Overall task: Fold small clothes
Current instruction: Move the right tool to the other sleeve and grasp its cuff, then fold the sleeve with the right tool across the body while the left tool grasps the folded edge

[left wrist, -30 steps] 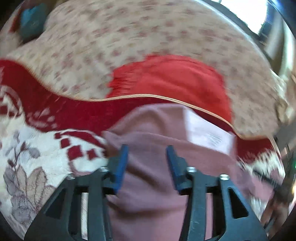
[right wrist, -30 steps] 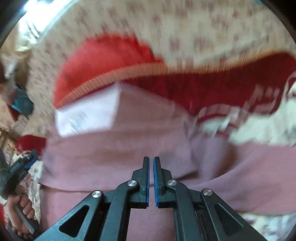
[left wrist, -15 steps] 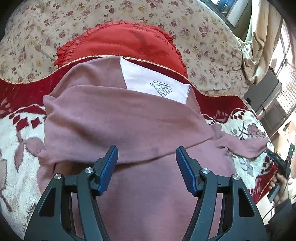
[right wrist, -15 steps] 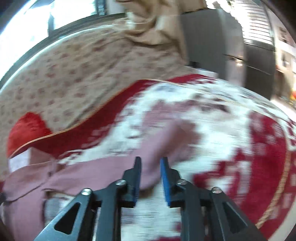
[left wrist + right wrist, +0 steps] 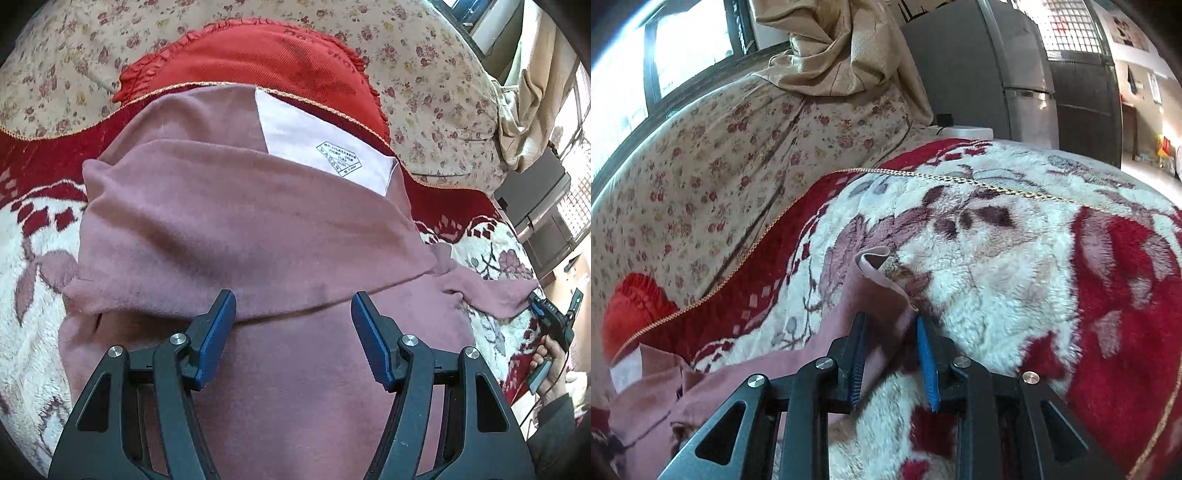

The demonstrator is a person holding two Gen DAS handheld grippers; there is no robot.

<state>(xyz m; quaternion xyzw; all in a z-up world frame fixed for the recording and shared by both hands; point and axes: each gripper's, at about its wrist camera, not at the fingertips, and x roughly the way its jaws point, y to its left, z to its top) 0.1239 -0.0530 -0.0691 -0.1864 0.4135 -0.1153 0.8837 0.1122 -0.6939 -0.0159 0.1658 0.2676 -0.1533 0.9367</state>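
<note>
The soft dusty-pink knit garment (image 5: pixel 236 221) carries a plain white rectangular label panel (image 5: pixel 317 144) printed with a small dark diamond mark; the plush fleece blanket (image 5: pixel 1015 266) beneath is cream with deep red borders, mauve flowers and a gold cord edge; the frilled cushion (image 5: pixel 266 55) is solid red; the beige bedspread (image 5: pixel 713 177) bears small red roses; both grippers' black fingers (image 5: pixel 207 332) have blue pads

The left gripper (image 5: pixel 293 308) gapes wide, while the right gripper's (image 5: pixel 890 328) fingers (image 5: pixel 926 354) stand narrowly parted.
</note>
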